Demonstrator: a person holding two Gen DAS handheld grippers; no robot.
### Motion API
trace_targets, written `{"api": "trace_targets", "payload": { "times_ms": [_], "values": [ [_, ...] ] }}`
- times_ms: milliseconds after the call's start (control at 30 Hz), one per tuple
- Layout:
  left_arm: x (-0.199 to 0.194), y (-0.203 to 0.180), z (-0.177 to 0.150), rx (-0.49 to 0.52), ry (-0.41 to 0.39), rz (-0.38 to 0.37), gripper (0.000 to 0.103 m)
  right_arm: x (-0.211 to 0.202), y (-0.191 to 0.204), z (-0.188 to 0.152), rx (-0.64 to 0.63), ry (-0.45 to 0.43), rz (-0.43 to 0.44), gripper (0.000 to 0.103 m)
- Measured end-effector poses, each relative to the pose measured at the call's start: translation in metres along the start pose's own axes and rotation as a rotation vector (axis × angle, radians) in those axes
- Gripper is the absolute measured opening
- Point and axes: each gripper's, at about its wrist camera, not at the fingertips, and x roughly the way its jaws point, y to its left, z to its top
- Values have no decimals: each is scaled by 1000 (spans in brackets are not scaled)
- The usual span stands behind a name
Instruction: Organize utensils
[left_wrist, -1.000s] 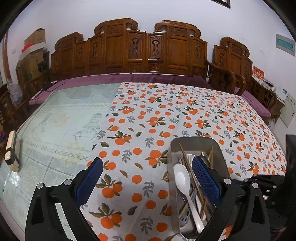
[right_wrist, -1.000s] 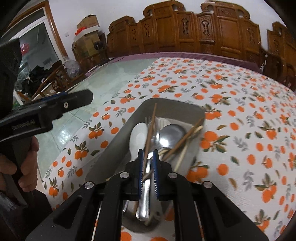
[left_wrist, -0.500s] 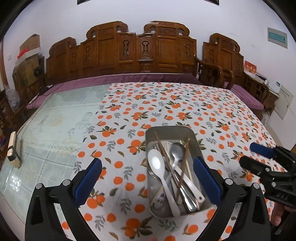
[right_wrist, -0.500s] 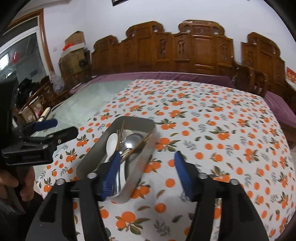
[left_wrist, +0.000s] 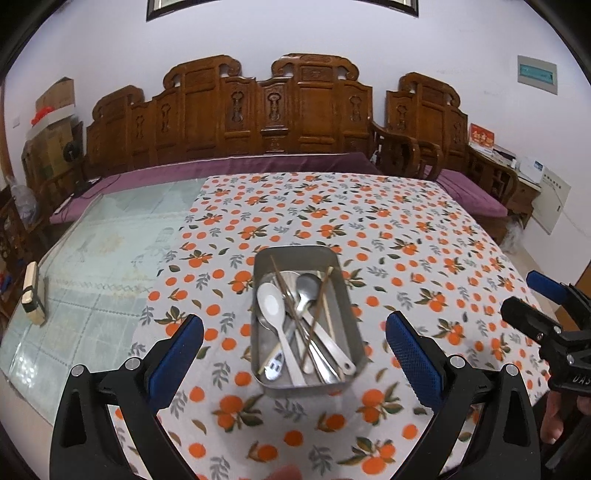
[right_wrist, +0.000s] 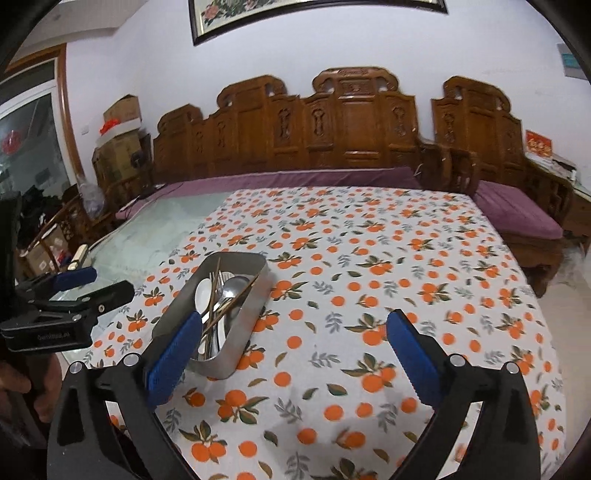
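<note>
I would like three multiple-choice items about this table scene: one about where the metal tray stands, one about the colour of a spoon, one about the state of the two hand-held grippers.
1. Where does the metal tray stand?
A. on the orange-print tablecloth
B. on the bare glass part of the table
C. on the purple bench cushion

2. What colour is the broad spoon on the tray's left side?
A. red
B. white
C. black

3. In what state are the left hand-held gripper and the right hand-held gripper?
A. both shut on chopsticks
B. left shut, right open
C. both open, holding nothing

Answers:
1 A, orange-print cloth shows on all sides of the tray.
2 B, its bowl and handle are white beside the metal spoons.
3 C, each wrist view shows its blue pads wide apart with nothing between them.
</note>
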Motion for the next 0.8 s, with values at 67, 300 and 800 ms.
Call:
{"api": "trace_targets", "payload": {
  "times_ms": [67,300,800],
  "values": [
    [-9,-6,-3,-1,6,-9,95,-12,-2,-3,7,-12,-13,100],
    [-39,-29,-11,37,-19,-22,95,-48,-9,-13,21,-44,-35,100],
    [-84,-51,-13,47,-77,-22,95,-98,-7,-16,22,-110,-59,100]
  ]
}}
